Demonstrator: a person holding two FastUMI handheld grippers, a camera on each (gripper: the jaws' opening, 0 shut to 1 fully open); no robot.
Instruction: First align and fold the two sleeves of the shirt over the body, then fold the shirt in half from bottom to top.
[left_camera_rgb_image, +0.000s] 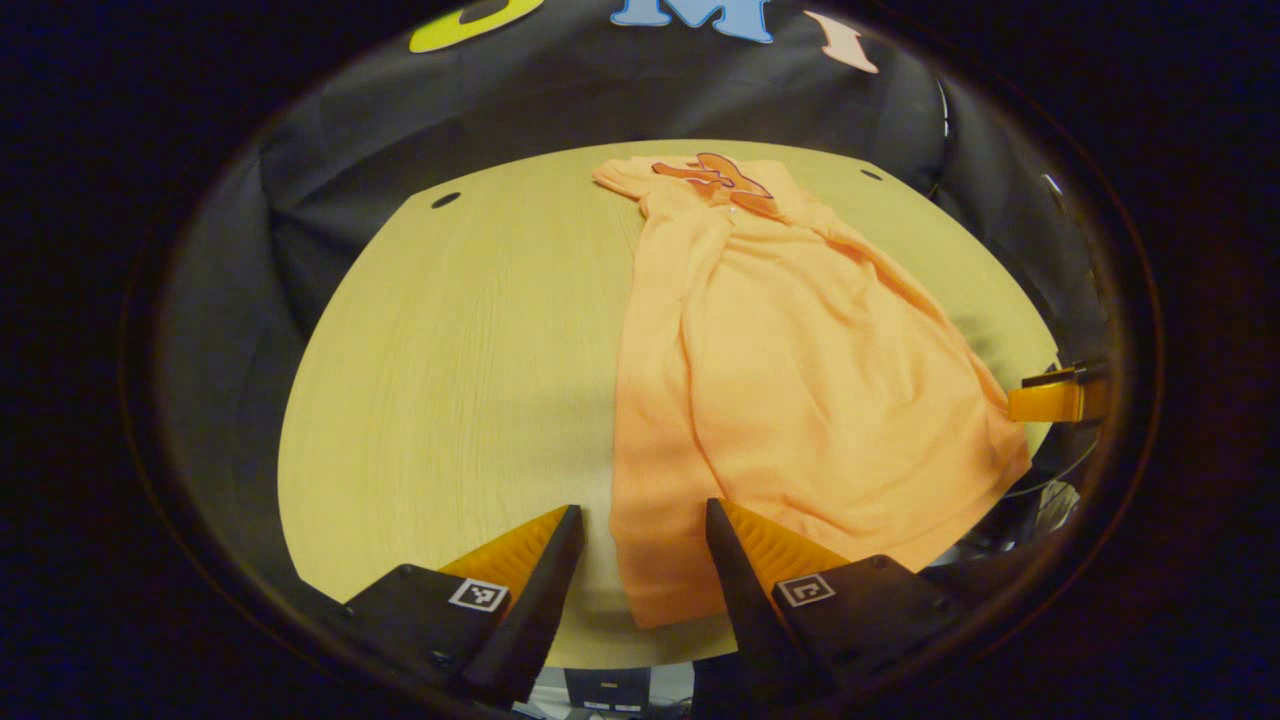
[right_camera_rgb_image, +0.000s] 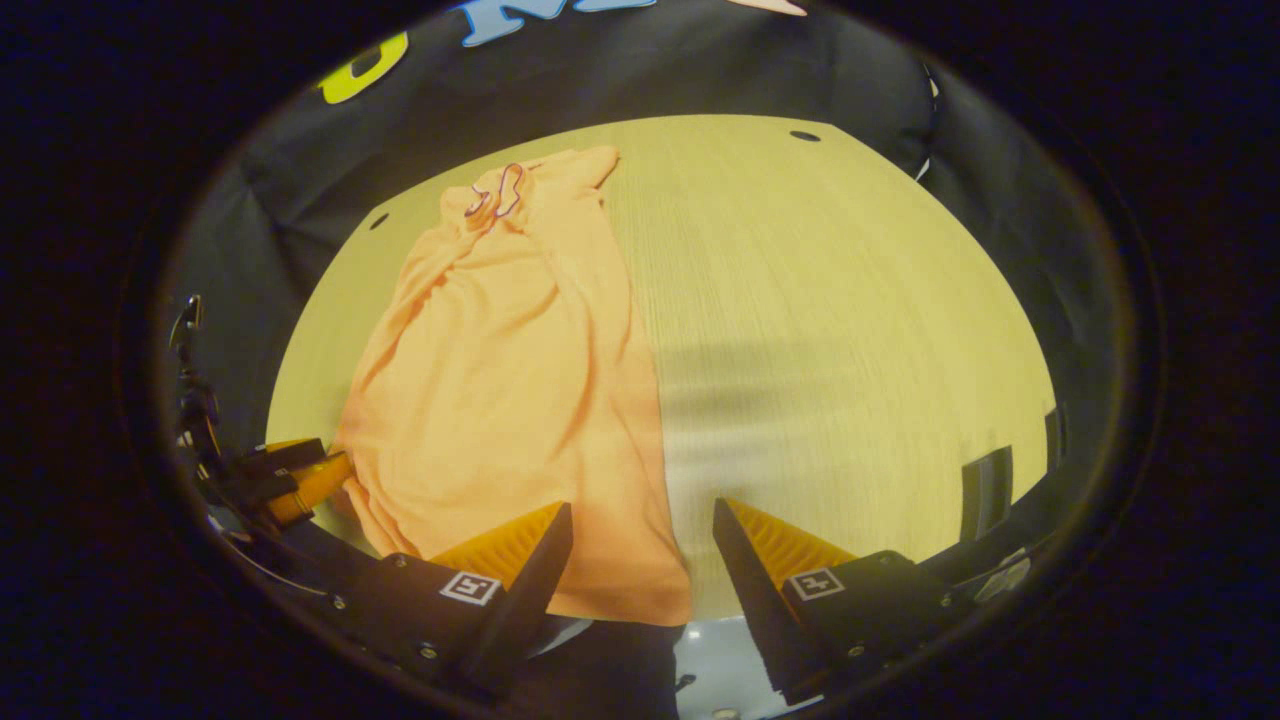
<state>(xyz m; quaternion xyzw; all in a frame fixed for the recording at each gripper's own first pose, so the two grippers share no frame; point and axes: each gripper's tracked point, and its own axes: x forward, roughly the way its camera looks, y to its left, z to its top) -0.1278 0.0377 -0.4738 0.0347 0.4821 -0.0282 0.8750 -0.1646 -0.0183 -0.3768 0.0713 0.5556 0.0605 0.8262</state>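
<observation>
Nearest in the left gripper view, the left gripper (left_camera_rgb_image: 640, 530), jaws wide apart and holding nothing. Small square black-and-white marker tags on both finger mounts, with no words to read. Between the fingers, the near left corner of the soft orange cloth shirt (left_camera_rgb_image: 790, 390), lying flat under the gap, not pinched. Right finger over the hem, left finger over bare wood.

Nearest in the right gripper view, the right gripper (right_camera_rgb_image: 640, 530), also wide open and empty. Same kind of square marker tags here, no letters or brand. Near right corner of the shirt (right_camera_rgb_image: 520, 390) in the gap between these fingers, hem close to the table edge.

Under it all, a round light wooden table (left_camera_rgb_image: 450, 380) with small dark holes near the far edge. Shirt stretched long from near to far, sleeves folded in over the body, some wrinkles down the middle. At the far end, the collar with a darker orange and red trim; any tag there too small to read.

Far right in the left gripper view, the tip of the other gripper at the shirt's right corner.
</observation>
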